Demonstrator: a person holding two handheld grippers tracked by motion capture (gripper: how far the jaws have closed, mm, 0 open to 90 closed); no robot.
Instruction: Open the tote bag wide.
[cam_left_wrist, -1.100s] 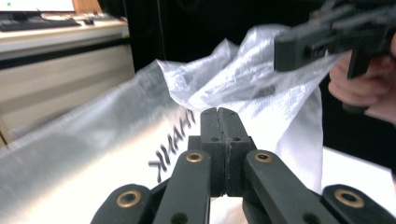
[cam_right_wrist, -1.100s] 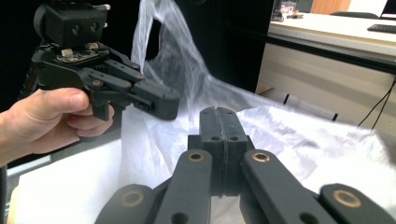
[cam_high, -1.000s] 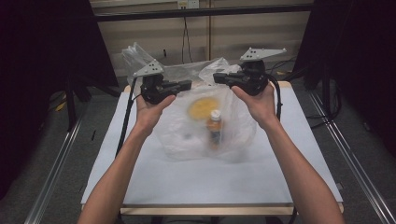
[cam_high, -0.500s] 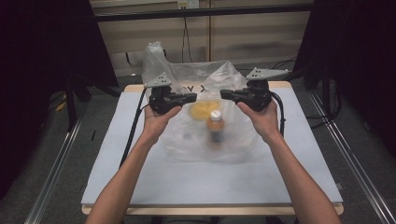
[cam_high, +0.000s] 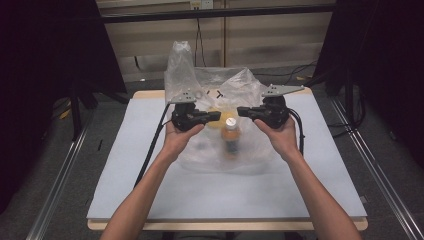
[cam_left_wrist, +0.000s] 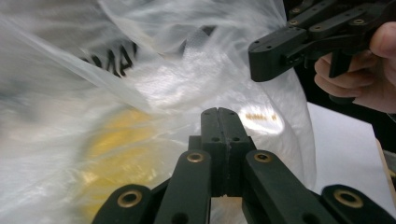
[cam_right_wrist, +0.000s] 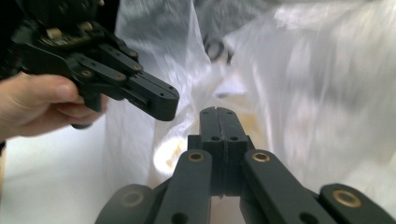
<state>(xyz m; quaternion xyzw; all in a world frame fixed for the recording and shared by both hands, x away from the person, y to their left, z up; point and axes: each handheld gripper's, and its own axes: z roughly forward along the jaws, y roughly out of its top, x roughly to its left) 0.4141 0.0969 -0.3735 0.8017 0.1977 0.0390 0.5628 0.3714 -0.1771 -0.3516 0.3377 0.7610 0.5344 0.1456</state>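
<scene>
Your left gripper (cam_high: 216, 116) has its jaws pressed flat together with nothing between them, and your right gripper (cam_high: 241, 111) is closed and empty likewise. The two point tip to tip over the clear plastic bag (cam_high: 220, 87), which lies at the table's (cam_high: 150, 185) twelve o'clock half with its top puffed upward. Inside the bag, a small bottle (cam_high: 231, 134) with a white cap sits just below the gap between the tips, at six o'clock of them; a yellow item (cam_high: 216, 121) lies at its ten o'clock, partly hidden by your left gripper. The film blurs both. A black cable (cam_high: 152, 150) trails along your left forearm.
</scene>
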